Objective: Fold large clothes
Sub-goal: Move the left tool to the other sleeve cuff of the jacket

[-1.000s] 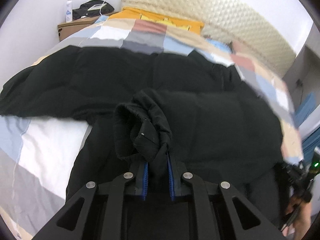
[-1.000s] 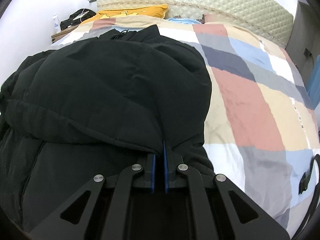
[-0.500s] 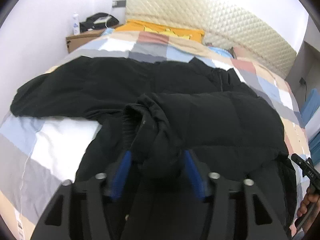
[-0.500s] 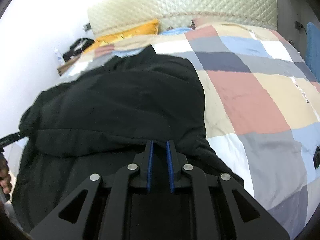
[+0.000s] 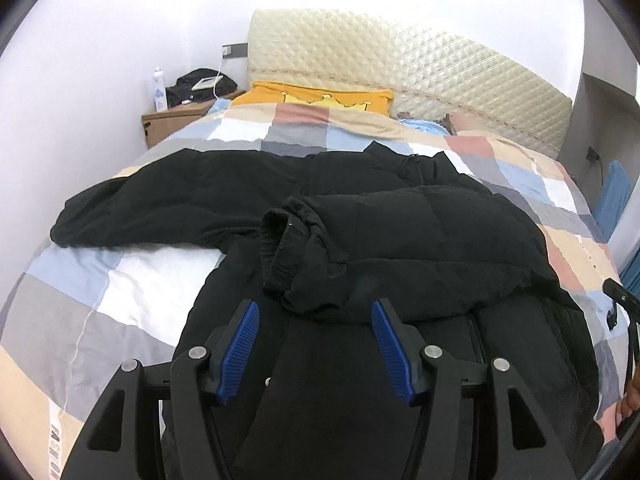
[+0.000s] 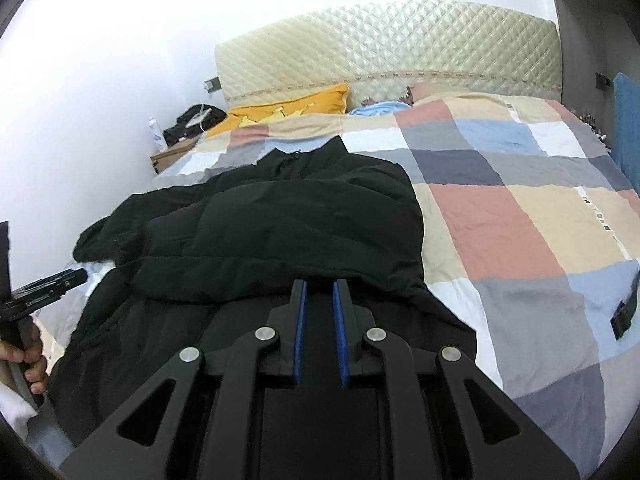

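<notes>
One sleeve of the black jacket (image 5: 400, 240) lies folded in across its body, cuff (image 5: 284, 232) resting near the middle; the other sleeve (image 5: 168, 208) is stretched out flat toward the left edge of the bed (image 5: 120, 300). The jacket itself lies lengthwise on the checked cover, collar toward the headboard (image 5: 400, 64) and hem at the foot edge, closer to the bed's left side than its right.

The left gripper (image 5: 316, 312) hangs released just short of the cuff, jaws wide, nothing between them. The right gripper (image 6: 320, 288) hovers at the near fold of the tucked sleeve, jaws parted by a narrow gap with no cloth pinched between them; it too has let go.

Judging from this, the first sleeve fold is done and the step in hand is the change-over to the second sleeve. The next move calls for the left gripper to travel out toward the bed's left edge, take the far sleeve near its end, and draw it across the body over the first; the padded cloth is bulky, so a deep bite would help.
</notes>
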Action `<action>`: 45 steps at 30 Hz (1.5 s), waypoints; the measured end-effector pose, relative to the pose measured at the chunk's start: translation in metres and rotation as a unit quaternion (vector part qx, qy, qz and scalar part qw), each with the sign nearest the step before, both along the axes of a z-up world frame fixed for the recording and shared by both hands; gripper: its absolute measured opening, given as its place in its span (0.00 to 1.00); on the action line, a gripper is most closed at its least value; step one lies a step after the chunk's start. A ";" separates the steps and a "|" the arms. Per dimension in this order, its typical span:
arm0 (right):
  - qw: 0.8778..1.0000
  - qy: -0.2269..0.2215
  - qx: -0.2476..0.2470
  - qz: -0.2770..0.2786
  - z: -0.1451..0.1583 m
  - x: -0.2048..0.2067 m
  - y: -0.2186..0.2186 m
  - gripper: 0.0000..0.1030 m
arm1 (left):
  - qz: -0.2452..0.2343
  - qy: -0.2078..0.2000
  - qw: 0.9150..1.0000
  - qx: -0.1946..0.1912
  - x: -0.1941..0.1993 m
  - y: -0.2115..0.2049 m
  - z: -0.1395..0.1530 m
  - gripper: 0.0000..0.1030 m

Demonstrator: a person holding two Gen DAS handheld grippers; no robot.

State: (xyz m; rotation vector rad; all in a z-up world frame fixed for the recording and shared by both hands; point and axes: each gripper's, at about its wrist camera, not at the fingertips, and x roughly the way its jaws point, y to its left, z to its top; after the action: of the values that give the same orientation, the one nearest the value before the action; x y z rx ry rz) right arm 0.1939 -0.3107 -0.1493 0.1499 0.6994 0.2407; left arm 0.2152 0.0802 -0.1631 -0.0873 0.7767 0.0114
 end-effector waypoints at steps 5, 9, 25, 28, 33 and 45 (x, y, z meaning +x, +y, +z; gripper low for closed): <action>1.000 -0.014 0.008 0.009 0.003 -0.035 0.005 0.15 | 0.004 -0.003 1.000 -0.004 -0.003 0.002 0.002 0.57; 1.000 -0.023 0.002 0.010 0.003 -0.057 0.009 0.15 | 0.006 -0.001 1.000 -0.005 -0.002 0.003 0.001 0.57; 0.999 -0.034 -0.015 0.003 0.002 -0.067 0.014 0.15 | 0.059 -0.017 0.998 -0.030 0.024 0.063 0.023 0.63; 0.999 -0.037 -0.013 0.001 0.003 -0.069 0.012 0.15 | 0.071 -0.009 0.997 0.001 0.037 0.080 0.020 0.63; 0.999 -0.037 -0.010 -0.002 0.002 -0.069 0.013 0.15 | 0.101 0.020 0.994 0.035 0.046 0.131 0.002 0.63; 1.000 -0.025 -0.017 -0.009 0.000 -0.062 0.018 0.15 | 0.214 0.054 0.975 -0.035 0.076 0.299 -0.016 0.64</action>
State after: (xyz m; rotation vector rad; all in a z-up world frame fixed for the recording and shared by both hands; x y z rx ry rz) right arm 0.1319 -0.2932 -0.1489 0.1181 0.6514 0.2140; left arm 0.2913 0.3791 -0.1795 -0.3225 0.8559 0.4000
